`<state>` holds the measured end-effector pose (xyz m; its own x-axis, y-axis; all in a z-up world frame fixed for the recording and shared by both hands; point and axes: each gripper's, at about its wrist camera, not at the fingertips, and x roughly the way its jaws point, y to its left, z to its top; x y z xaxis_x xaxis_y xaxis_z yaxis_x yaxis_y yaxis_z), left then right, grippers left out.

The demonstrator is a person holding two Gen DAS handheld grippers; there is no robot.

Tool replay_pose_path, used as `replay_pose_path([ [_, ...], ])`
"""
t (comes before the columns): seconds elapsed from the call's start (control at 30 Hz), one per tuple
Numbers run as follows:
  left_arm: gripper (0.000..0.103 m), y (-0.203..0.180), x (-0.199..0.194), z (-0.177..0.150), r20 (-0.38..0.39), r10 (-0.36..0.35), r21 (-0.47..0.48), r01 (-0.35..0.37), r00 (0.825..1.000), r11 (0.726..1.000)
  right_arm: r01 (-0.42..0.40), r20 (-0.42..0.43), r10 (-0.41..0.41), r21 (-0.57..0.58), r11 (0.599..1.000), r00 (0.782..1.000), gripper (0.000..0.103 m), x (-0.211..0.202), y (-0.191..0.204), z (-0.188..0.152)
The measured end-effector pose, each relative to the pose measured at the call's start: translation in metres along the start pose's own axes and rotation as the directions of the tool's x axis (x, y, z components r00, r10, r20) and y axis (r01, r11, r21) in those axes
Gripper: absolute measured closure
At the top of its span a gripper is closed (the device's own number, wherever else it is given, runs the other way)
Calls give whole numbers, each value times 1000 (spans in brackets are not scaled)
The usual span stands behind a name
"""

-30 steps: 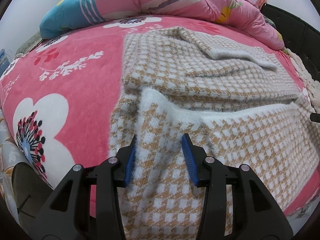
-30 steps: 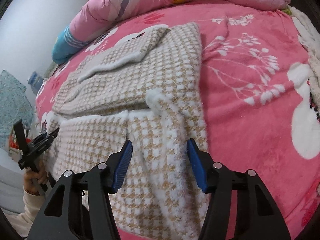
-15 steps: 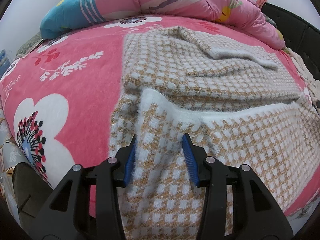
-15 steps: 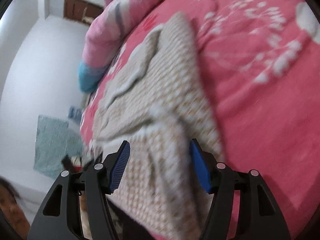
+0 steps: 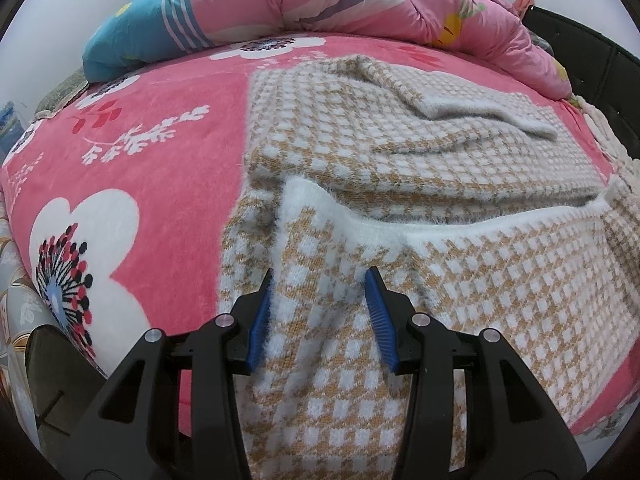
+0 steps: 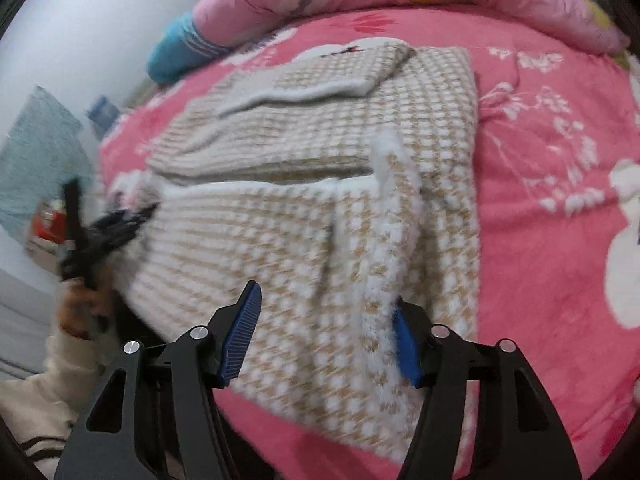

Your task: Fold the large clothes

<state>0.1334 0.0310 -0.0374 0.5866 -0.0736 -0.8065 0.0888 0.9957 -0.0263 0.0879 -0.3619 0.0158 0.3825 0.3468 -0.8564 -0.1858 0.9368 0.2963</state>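
A tan-and-white houndstooth knit garment point(image 5: 420, 184) lies partly folded on the pink bed, its near part hanging over the bed's front edge. A sleeve point(image 5: 472, 108) is folded across its far part. My left gripper point(image 5: 320, 312) is open, its blue pads on either side of the white fuzzy trim point(image 5: 312, 208) at the garment's near left. In the right wrist view the same garment point(image 6: 320, 152) fills the middle. My right gripper point(image 6: 326, 332) is open over the garment's near right, its right pad against the trim strip point(image 6: 394, 216). The left gripper also shows in the right wrist view point(image 6: 104, 224).
The bed has a pink floral blanket point(image 5: 132, 168). A pink and blue quilt point(image 5: 320, 4) is bundled along the far side. A dark headboard point(image 5: 592, 68) is at the right. White wall and a teal cloth point(image 6: 36, 152) lie beyond the bed's left.
The right gripper swung up and tilted, then came back down over the garment's near right, now closer to the trim. The left gripper has stayed put.
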Motion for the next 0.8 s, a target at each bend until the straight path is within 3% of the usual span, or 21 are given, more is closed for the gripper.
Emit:
replay_pose_path([
  [0.23, 62, 1, -3, 1, 1, -2, -23, 2, 1000, 1000, 69, 51, -74, 93, 993, 996, 80, 15, -24, 14],
  [0.33, 72, 1, -8, 2, 12, -6, -27, 6, 1000, 1000, 100, 96, -106, 64, 993, 990, 88, 8, -17, 10],
  [0.47, 87, -1, -21, 1, 45, 12, 8, -13, 999, 1000, 160, 152, -160, 15, 987, 975, 91, -4, -1, 5],
  [0.8, 93, -18, -75, -9, 157, 46, 63, -57, 986, 996, 244, 276, -223, -41, 969, 935, 92, -51, 38, -13],
])
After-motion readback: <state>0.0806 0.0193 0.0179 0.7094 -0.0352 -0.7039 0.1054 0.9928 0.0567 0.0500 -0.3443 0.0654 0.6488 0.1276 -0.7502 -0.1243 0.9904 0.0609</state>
